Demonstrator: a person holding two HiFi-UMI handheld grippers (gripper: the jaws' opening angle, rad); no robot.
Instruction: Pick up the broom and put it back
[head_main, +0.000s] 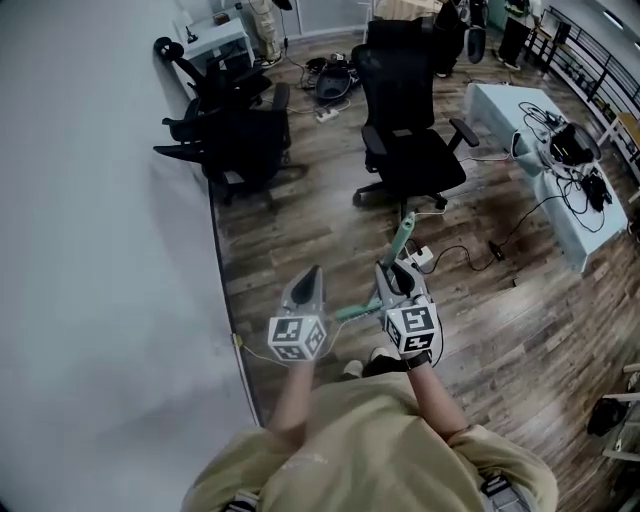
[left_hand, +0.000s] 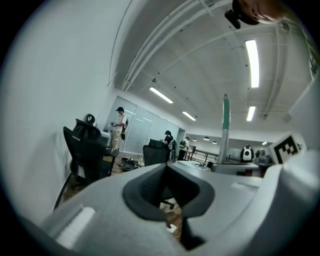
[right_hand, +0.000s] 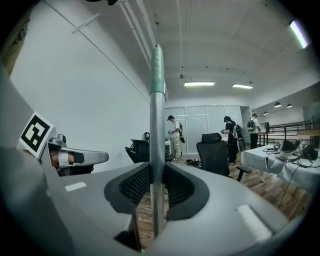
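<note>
Two grippers are held out in front of the person (head_main: 370, 450) in the head view, over a wooden floor (head_main: 300, 225). Far left runs a white wall (head_main: 100, 250), with a cluster of black office chairs (head_main: 235, 135) pushed up against it.

Just right of the wall's base is the left gripper (head_main: 311, 272). In the left gripper view, the left gripper (left_hand: 166, 167) has its jaws meeting at the tips with nothing between them, so it is closed and empty.

Next comes the broom (head_main: 403, 238) — a metal pole with a green end, slanting up and away from the person and lying nearer the right-hand tool. From the left gripper view the broom (left_hand: 225, 131) stands upright off to the right, apart from that gripper.

The right gripper (head_main: 392, 270) is clamped on it. In the right gripper view the broom (right_hand: 158, 125) runs straight up through the middle of the right gripper (right_hand: 157, 172), with a pad pressing on each side. The brush end cannot be made out.

Beyond the right gripper stands another black office chair (head_main: 405, 130). Further right is a pale table (head_main: 495, 100) strewn with cables (head_main: 575, 150). A few people (right_hand: 176, 135) stand at the far end of the room.
</note>
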